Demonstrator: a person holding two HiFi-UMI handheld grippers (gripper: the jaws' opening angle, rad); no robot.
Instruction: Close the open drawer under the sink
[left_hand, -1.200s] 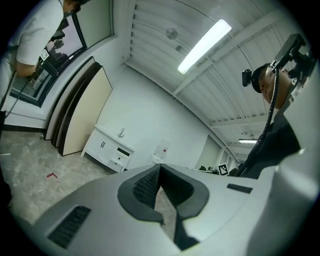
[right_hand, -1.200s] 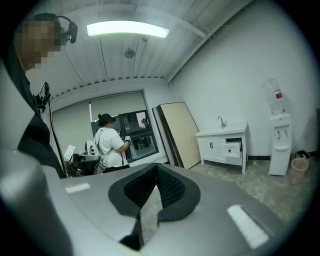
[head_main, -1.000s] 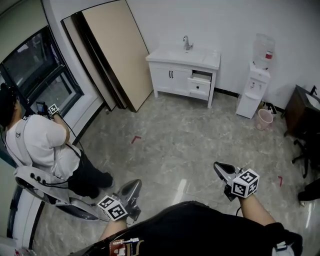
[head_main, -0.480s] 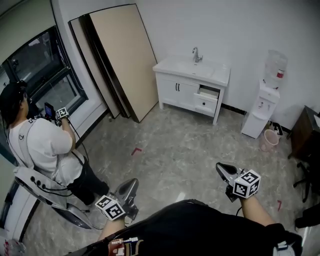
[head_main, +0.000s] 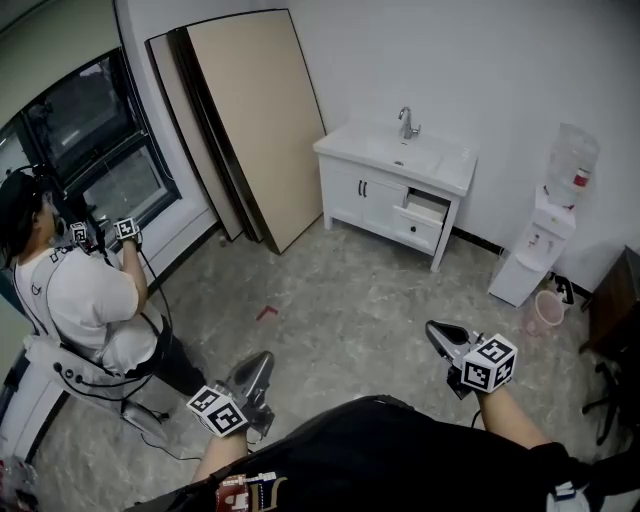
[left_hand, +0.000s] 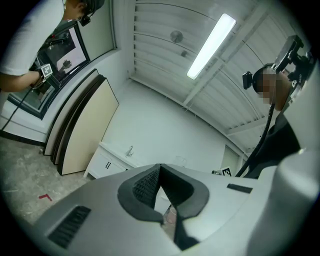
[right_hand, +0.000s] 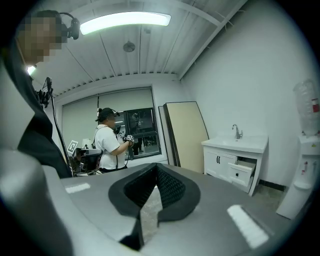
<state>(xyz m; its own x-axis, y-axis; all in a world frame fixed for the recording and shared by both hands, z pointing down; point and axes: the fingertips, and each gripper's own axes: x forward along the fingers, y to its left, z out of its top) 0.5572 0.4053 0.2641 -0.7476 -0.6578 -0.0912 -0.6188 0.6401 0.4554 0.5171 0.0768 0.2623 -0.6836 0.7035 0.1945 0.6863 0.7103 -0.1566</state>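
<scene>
A white sink cabinet (head_main: 372, 195) with a faucet stands against the far wall. Its upper right drawer (head_main: 424, 212) is pulled open. The right gripper view also has the cabinet (right_hand: 225, 160) and the open drawer (right_hand: 242, 171) at right, several steps away. My left gripper (head_main: 263, 360) is low in the head view, jaws shut and empty. In its own view the left gripper (left_hand: 159, 167) points towards the cabinet (left_hand: 106, 163). My right gripper (head_main: 434, 331) is also shut with nothing held, seen as the right gripper (right_hand: 156, 167) in its own view.
Large boards (head_main: 255, 120) lean on the wall left of the cabinet. A water dispenser (head_main: 545, 250) and a pink bin (head_main: 547, 312) stand to its right. A person (head_main: 85, 300) stands by the window at left. Red tape (head_main: 266, 313) marks the floor.
The cabinet has grown a little larger and slid right and down in the head view as I came closer. Both grippers stayed shut and kept their places in the frame.
</scene>
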